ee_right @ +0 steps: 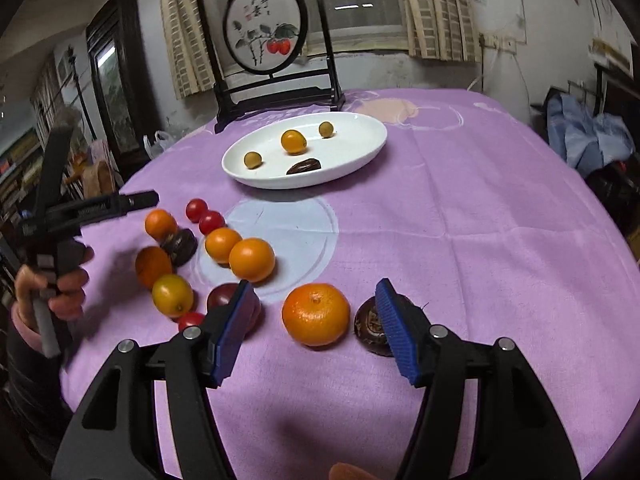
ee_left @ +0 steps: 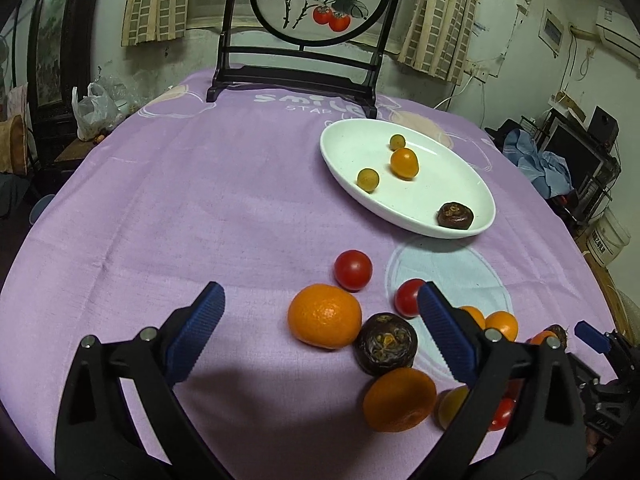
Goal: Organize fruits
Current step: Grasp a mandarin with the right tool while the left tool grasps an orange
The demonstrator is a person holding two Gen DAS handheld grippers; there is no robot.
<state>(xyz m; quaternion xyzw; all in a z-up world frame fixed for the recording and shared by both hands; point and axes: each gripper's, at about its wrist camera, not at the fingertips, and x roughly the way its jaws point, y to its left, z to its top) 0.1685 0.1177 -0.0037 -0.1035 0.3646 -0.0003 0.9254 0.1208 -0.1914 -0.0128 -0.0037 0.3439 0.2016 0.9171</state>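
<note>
A white oval plate point(ee_left: 472, 196) point(ee_right: 360, 148) holds two small green fruits, a kumquat point(ee_left: 404, 163) point(ee_right: 293, 141) and a dark water chestnut point(ee_left: 455, 215) point(ee_right: 304, 167). Loose fruit lies on the purple cloth in front of the plate. My left gripper point(ee_left: 320, 312) is open and empty above a mandarin point(ee_left: 325, 316), a water chestnut point(ee_left: 386, 343) and a cherry tomato point(ee_left: 353, 270). My right gripper point(ee_right: 314, 312) is open and empty, with a mandarin point(ee_right: 315, 314) between its blue pads and a water chestnut point(ee_right: 370, 326) by the right pad.
A framed round painting on a dark stand point(ee_left: 316, 32) point(ee_right: 272, 60) stands at the table's far edge behind the plate. The left gripper and the hand holding it show at the left of the right wrist view point(ee_right: 60, 240). Clutter surrounds the table.
</note>
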